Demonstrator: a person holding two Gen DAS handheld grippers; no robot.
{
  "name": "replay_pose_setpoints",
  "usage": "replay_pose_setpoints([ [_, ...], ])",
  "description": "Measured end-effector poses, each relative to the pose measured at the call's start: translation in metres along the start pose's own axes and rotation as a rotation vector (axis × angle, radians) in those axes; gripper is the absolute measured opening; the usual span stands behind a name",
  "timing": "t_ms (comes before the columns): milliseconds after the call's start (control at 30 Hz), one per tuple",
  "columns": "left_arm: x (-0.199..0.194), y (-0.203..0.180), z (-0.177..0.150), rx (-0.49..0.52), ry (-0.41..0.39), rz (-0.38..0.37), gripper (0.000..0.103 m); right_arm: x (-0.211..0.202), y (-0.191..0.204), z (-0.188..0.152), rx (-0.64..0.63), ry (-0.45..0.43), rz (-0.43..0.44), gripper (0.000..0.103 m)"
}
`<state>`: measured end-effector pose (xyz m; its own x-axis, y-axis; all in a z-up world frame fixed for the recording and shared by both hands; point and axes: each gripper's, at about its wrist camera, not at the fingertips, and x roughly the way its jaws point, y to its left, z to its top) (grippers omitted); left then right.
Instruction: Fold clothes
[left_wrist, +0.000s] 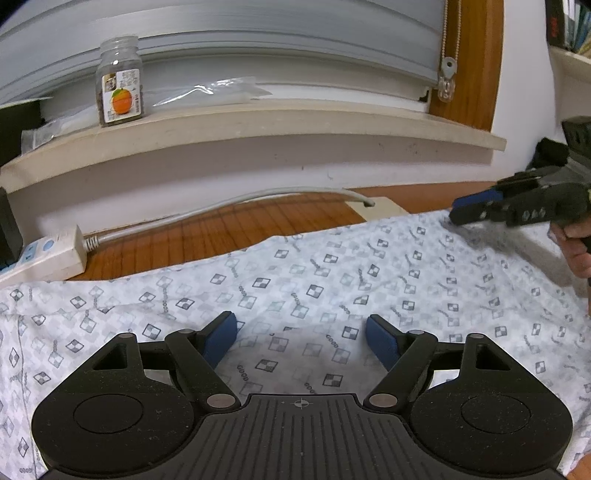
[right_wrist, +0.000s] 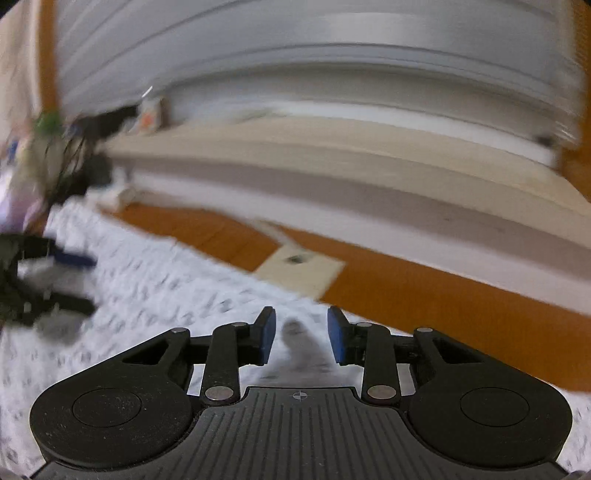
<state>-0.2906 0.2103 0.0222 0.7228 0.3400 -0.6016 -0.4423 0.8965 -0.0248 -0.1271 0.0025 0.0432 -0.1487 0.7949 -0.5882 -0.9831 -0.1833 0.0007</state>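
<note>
Left gripper (left_wrist: 301, 334) low centre of the left wrist view, angled down over the patterned white garment (left_wrist: 332, 280), jaws spread wide, blue pads (left_wrist: 221, 338) apart with only flat cloth showing in the gap; nothing gripped, can't tell if the tips touch the fabric. Right gripper (left_wrist: 461, 212) enters at the right edge of the same view, held by a hand (left_wrist: 576, 251) at the far right, tips low over the garment's far right corner near its back edge; blurred there. In the right wrist view the right gripper (right_wrist: 301, 334) sits bottom centre, jaws part closed with a clear gap, pads not pressing anything; a dark blurred patch on the cloth lies between them, looks like shadow, can't confirm. That whole view is motion-smeared. Left gripper (right_wrist: 74, 284) shows at its left edge, blurred. Garment covers the lower half of both views, spread on a wooden tabletop (left_wrist: 221, 229). Its back edge runs diagonally from mid left to upper right in the left view, leaving a bare strip of wood behind it. On that strip: a white power strip (left_wrist: 51, 251) at the left, just touching the cloth edge, its grey cable (left_wrist: 229, 206) running right to a beige grommet plate (left_wrist: 384, 208) just beside the cloth edge. Above, a window sill (left_wrist: 258, 125) with a glass jar (left_wrist: 120, 83), well clear of the garment.
</note>
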Motion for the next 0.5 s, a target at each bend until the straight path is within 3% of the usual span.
replay_pose_setpoints([
  [100,0.002,-0.008,0.005,0.032,0.008,0.008,0.080,0.016,0.003,-0.006,-0.021,0.023,0.006,0.034],
  [233,0.010,-0.015,0.023,0.045,-0.005,-0.085,0.069,0.014,-0.005,-0.014,-0.001,-0.017,0.045,0.035],
  [300,0.016,-0.017,0.032,0.056,-0.012,-0.130,0.049,0.013,-0.001,-0.016,-0.020,-0.029,0.031,0.035],
  [500,0.039,0.010,0.059,0.018,0.008,-0.140,0.047,0.012,-0.001,-0.015,-0.010,-0.029,0.038,0.036],
])
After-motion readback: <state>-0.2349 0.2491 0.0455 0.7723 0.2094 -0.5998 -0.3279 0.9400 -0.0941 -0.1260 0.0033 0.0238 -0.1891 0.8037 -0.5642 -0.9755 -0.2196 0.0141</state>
